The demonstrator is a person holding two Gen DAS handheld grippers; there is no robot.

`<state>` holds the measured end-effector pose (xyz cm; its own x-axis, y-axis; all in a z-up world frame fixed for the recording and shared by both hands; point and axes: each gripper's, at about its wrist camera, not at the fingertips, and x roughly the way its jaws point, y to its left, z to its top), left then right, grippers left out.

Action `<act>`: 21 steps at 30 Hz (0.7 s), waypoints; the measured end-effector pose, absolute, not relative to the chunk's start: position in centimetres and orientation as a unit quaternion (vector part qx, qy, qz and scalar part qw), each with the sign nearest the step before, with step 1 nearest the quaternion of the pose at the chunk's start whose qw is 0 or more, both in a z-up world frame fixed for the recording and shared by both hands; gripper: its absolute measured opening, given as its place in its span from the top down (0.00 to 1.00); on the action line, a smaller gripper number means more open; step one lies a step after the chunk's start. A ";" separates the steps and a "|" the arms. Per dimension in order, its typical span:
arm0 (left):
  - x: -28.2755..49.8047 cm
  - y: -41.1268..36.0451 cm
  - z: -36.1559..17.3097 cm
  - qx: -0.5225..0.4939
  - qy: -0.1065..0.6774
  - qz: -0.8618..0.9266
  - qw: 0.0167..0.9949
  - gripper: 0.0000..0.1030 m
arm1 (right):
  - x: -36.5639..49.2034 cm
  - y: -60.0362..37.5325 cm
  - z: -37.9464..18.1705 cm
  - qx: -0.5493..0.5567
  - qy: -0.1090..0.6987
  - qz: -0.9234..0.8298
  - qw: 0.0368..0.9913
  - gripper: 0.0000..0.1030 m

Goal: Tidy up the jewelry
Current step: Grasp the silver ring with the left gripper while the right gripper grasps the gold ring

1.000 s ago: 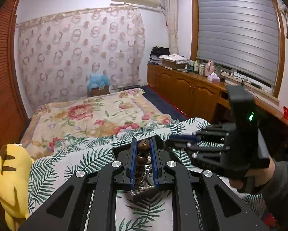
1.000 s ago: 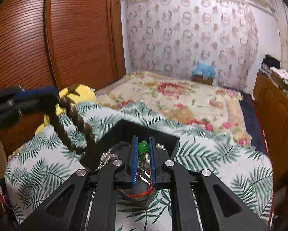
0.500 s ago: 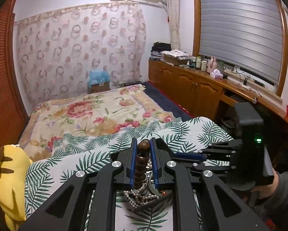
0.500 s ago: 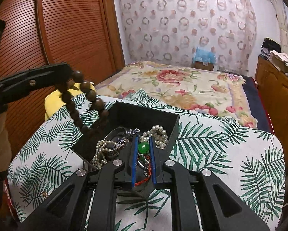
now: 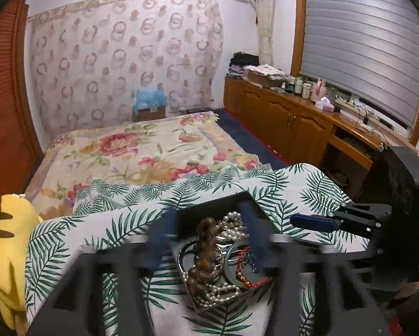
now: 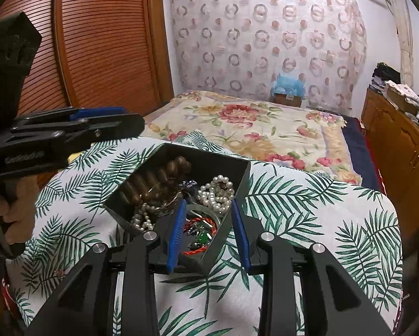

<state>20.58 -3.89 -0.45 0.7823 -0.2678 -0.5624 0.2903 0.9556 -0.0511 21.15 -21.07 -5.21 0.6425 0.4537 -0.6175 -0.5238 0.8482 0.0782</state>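
Note:
A black jewelry box (image 6: 239,172) (image 5: 265,218) stands on a palm-leaf cloth. In it lie a brown wooden bead bracelet (image 6: 156,177) (image 5: 206,252), white pearl strands (image 6: 216,193) (image 5: 232,228), a red cord bracelet (image 6: 199,221) (image 5: 246,277), metal bangles, and a green bead piece (image 6: 202,236). My left gripper (image 5: 206,238) is open and empty above the box, blurred by motion; it shows at the left of the right wrist view (image 6: 120,117). My right gripper (image 6: 208,229) is open and empty over the box's near corner; it shows at the right of the left wrist view (image 5: 313,222).
The palm-leaf cloth (image 6: 307,212) covers the near end of a bed with a floral quilt (image 6: 237,123). A yellow plush toy (image 5: 5,246) lies at the left edge. Wooden cabinets (image 5: 288,117) line the right wall, a wooden sliding door (image 6: 97,50) the left.
Both grippers have opened. The wooden bead bracelet has dropped from the left gripper into the box. The green bead piece has left the right gripper and lies in the box.

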 end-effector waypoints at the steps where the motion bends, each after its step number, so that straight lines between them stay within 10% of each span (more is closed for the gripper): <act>1: 20.3 -3.7 -0.4 0.020 0.291 -0.145 0.946 0.40 | 20.9 -21.1 -5.1 -0.053 0.323 0.272 0.905 0.65; 9: 18.0 -1.8 -0.5 0.017 0.290 -0.118 0.950 0.07 | 17.8 -20.6 -4.7 -0.050 0.307 0.285 0.907 0.48; 21: 14.1 0.1 -3.1 0.033 0.318 -0.082 0.944 0.07 | 13.2 -18.1 -5.5 -0.080 0.298 0.319 0.896 0.20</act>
